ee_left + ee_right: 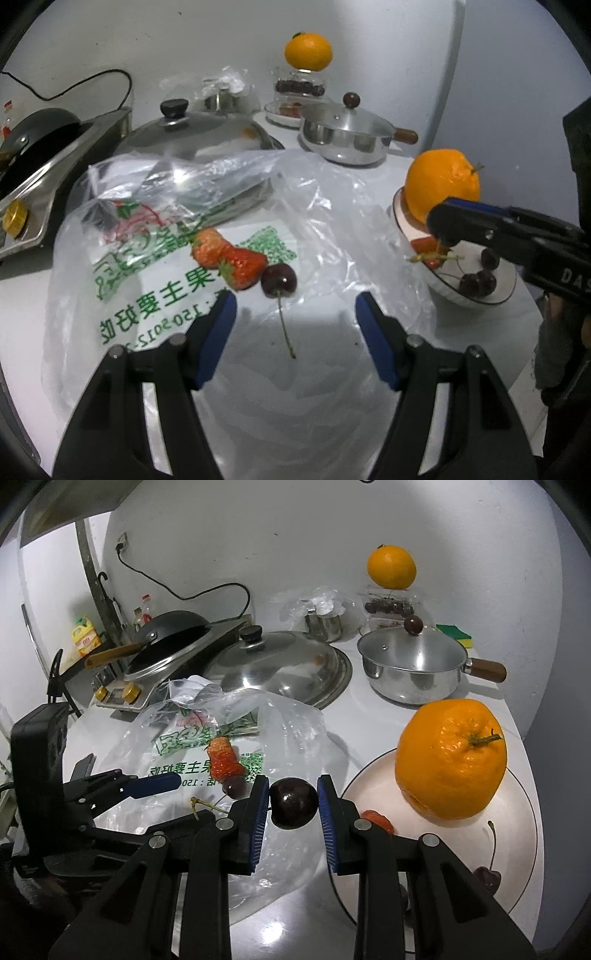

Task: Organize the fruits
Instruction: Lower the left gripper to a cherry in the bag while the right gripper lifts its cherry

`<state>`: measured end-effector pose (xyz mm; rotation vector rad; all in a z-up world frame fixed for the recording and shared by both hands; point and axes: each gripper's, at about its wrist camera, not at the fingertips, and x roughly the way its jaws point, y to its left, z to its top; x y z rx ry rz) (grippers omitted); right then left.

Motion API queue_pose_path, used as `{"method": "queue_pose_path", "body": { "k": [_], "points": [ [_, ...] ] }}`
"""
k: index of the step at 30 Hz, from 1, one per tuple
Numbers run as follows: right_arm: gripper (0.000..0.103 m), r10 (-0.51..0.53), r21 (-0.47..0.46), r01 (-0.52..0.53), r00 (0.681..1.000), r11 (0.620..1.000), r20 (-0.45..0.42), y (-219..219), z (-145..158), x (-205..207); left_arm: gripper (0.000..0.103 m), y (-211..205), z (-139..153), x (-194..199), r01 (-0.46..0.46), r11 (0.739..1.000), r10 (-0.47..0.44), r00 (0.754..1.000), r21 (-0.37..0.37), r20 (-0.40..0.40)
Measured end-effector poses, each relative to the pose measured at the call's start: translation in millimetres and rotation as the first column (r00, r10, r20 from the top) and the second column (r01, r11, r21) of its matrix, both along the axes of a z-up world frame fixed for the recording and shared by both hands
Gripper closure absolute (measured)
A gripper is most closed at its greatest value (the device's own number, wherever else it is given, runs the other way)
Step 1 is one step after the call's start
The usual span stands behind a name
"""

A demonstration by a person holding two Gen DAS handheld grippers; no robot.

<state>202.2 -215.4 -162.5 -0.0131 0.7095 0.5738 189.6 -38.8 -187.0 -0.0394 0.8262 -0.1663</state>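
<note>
One cherry [294, 804] between right gripper [293, 805] jaws.

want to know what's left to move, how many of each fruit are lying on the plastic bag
strawberries: 2
cherry: 1
total on the plastic bag: 3
not counted: held cherry in the right gripper

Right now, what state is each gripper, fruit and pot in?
Right gripper: shut on a cherry.
Left gripper: open, empty.
Bag cherry: loose on the plastic bag.
Strawberries: loose on the bag.
Orange: resting on the plate.
Small pot: lid on.
</note>
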Motion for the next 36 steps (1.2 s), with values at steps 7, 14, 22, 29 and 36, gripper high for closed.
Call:
{"method": "queue_pose_path", "body": {
  "k": [7, 14, 22, 29, 36],
  "points": [
    [0.074, 0.006, 0.013, -0.006, 1.0, 1.0, -0.014, -5, -7, 9, 0.035, -7, -9, 14, 0.006, 1.0, -0.005, 1.0, 0.02, -0.027],
    [0.074, 0.012, 0.018, -0.011, 1.0, 1.0, -0.025, -7, -13, 15, 0.039, -12, -17, 22, 0.024, 0.999, -0.022, 0.998, 0.022, -0.054],
    [0.074, 0.024, 0.025, -0.024, 0.999, 0.999, -0.03, -7, -17, 16, 0.039, -21, -27, 28, 0.043, 0.999, -0.042, 0.996, 0.019, -0.082],
    [0.074, 0.026, 0.026, -0.025, 0.999, 0.999, -0.031, -9, -18, 17, 0.039, -16, -29, 34, 0.032, 0.999, -0.032, 0.996, 0.003, -0.088],
    [0.074, 0.021, 0.024, -0.021, 0.999, 1.0, -0.03, -9, -19, 16, 0.039, -28, -19, 30, 0.115, 0.993, -0.116, 0.992, -0.016, -0.039]
  ]
}}
